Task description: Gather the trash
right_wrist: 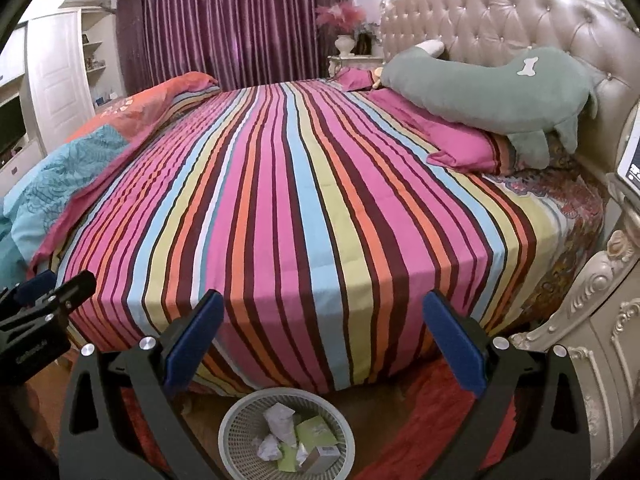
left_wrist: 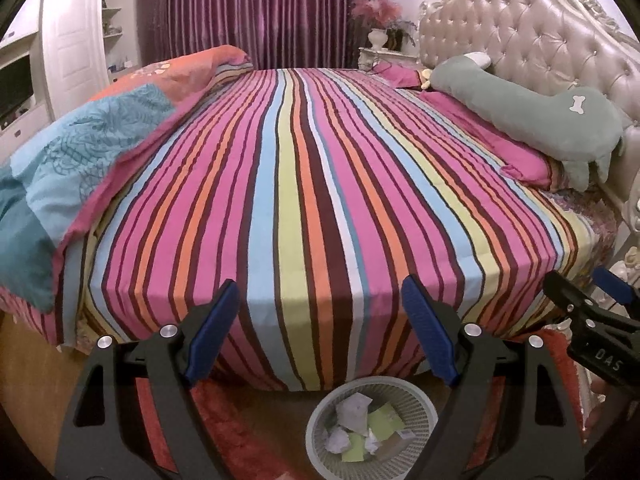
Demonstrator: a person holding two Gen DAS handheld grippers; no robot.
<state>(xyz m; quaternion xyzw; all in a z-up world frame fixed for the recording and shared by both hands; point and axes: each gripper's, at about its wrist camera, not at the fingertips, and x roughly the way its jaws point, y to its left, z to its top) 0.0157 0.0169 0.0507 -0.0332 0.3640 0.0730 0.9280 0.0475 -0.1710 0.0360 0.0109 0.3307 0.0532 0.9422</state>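
A: Where is the trash?

B: It sits in a pale mesh wastebasket (left_wrist: 420, 404) on the floor at the foot of the bed. Inside lie crumpled white paper (left_wrist: 354, 408), yellow-green paper sheets (left_wrist: 386, 420) and a small cardboard box (right_wrist: 326, 456). The right wrist view shows the same wastebasket (right_wrist: 240, 420) low in the middle.

A: And the grippers?

B: The left hand-held gripper (left_wrist: 316, 332) hangs above the wastebasket, its blue-padded fingers (left_wrist: 212, 332) spread wide with nothing between them. The right hand-held gripper (right_wrist: 320, 344) is likewise released and empty, fingers apart over the basket. Each appears at the edge of the other's view: the right one (left_wrist: 596, 312) at the left camera's right side, the left one (right_wrist: 44, 308) at the right camera's left side.

A: What surrounds them?

B: A red rug (left_wrist: 224, 412) lies under the wastebasket on a wooden floor. Beyond is a wide bed with a striped sheet (left_wrist: 320, 168) in pink, orange, blue and yellow-green. A folded blue and orange quilt (left_wrist: 80, 144) lies at its left, a green plush pillow (left_wrist: 528, 108) at its right against a tufted headboard (left_wrist: 532, 28). Purple curtains (left_wrist: 260, 12) hang behind.
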